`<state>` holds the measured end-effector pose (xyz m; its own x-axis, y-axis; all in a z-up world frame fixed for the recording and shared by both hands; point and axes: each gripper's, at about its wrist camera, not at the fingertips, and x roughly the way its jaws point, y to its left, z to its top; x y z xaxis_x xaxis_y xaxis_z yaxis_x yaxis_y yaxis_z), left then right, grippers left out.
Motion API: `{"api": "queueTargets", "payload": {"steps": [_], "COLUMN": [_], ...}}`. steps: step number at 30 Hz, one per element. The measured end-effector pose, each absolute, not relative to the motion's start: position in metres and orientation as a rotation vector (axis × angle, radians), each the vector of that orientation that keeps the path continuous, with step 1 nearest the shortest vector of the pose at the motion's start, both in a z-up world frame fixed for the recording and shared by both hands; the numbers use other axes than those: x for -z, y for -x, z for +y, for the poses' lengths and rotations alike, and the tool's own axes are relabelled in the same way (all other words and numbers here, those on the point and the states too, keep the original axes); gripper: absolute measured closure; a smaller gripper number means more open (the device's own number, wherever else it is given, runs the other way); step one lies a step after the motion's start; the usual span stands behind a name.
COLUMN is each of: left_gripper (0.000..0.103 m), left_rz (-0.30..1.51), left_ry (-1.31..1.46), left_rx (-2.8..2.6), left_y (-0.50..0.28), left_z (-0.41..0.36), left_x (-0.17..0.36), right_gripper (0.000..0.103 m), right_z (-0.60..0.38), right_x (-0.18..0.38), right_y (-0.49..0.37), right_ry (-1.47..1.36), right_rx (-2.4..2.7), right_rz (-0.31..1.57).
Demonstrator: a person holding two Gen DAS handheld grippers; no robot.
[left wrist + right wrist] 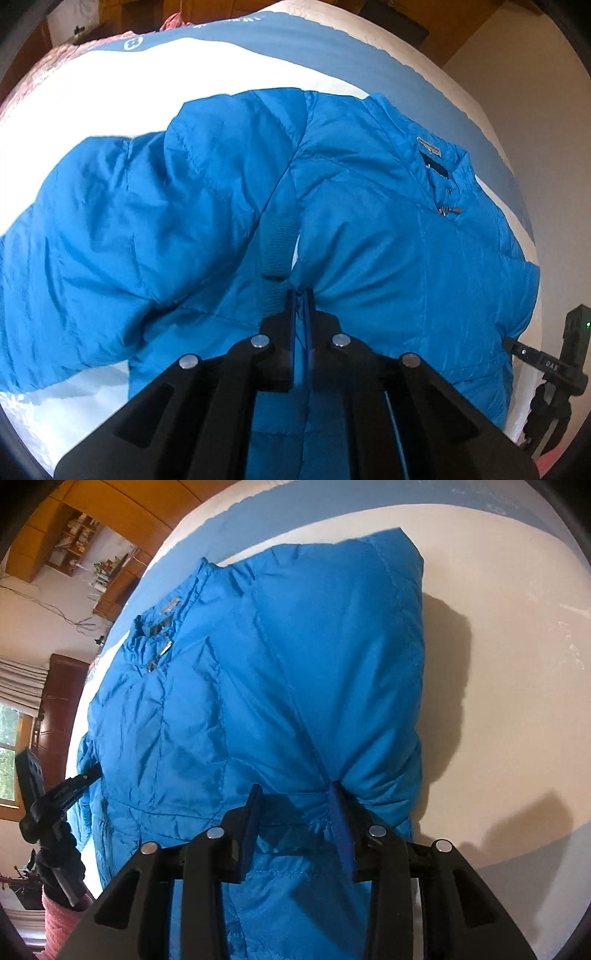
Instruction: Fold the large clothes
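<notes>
A bright blue puffy jacket (166, 221) lies spread on a bed, its collar and zip (443, 184) toward the right. One sleeve is folded across the body, its knit cuff (275, 243) just ahead of my left gripper (301, 295), which is shut on a thin pinch of jacket fabric near the hem. In the right wrist view the jacket (295, 664) fills the middle, collar (159, 627) at upper left. My right gripper (295, 794) is closed on a thick bunched fold of the hem, and the fabric puckers at its right finger (338, 805).
The bed cover (221, 74) is white with blue bands and extends past the jacket (498, 664). Pink patterned bedding (29, 85) lies at the far left. The other gripper shows at each view's edge (569, 350) (48, 794). Wooden shelves (85, 528) and a window (7, 757) stand beyond.
</notes>
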<state>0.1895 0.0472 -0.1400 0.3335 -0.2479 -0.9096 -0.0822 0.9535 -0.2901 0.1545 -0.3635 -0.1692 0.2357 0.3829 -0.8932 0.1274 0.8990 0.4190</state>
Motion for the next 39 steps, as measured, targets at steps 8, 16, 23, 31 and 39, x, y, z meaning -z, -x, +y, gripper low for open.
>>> {"api": "queueTargets", "payload": {"steps": [8,16,23,31,39], "left_gripper": [0.069,0.068,0.068,0.067,0.039], "left_rz": [1.08,1.219,1.245,1.228,1.127], "left_ry": [0.268,0.171,0.168,0.17,0.211], "left_rx": [0.139,0.182,0.228,0.221,0.045], "left_y": [-0.181,-0.205,-0.205,-0.201,-0.133], "left_z": [0.03,-0.028,-0.026,-0.022,0.072], "left_x": [0.068,0.123,0.147,0.129,0.081], "right_gripper": [0.063,0.063,0.064,0.06,0.05], "right_z": [-0.347,-0.31,-0.304,-0.311,-0.303], "right_x": [0.12,0.143,0.17,0.149,0.102], "right_y": [-0.155,-0.182,-0.184,-0.173,-0.141], "right_ry": [-0.398,-0.309,-0.287,-0.365,-0.311], "right_rx": [-0.243,-0.195,-0.159,-0.193,-0.224], "right_rz": [1.255,1.333,1.341,1.318,1.22]}}
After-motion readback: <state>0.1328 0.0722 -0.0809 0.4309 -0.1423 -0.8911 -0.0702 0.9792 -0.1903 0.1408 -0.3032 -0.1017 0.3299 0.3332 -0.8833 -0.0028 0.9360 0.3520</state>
